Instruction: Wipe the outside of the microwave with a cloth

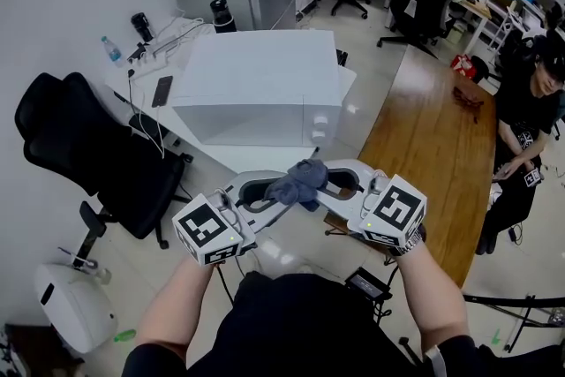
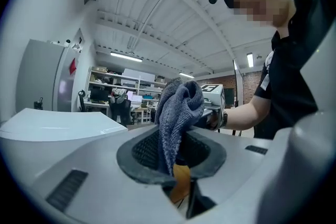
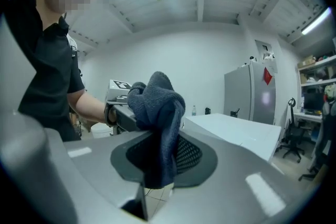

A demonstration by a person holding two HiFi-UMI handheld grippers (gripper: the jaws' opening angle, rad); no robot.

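A white microwave (image 1: 256, 84) stands on a white table (image 1: 265, 159) ahead of me, its door side facing me. In front of it I hold a crumpled grey-blue cloth (image 1: 300, 181) in the air between my two grippers, which point at each other. The left gripper (image 1: 269, 199) comes in from the left, and in its own view the cloth (image 2: 176, 113) hangs pinched between its jaws. The right gripper (image 1: 331, 183) comes in from the right, and the cloth (image 3: 157, 107) is bunched and pinched between its jaws too. The microwave's top (image 2: 58, 126) (image 3: 236, 128) shows behind.
A black office chair (image 1: 97, 154) stands left of the table. A long wooden table (image 1: 433, 137) runs along the right, with a person (image 1: 530, 101) seated at its far side. A phone (image 1: 162, 90), cables and a bottle (image 1: 111, 50) lie left of the microwave. A white appliance (image 1: 75, 305) sits on the floor at lower left.
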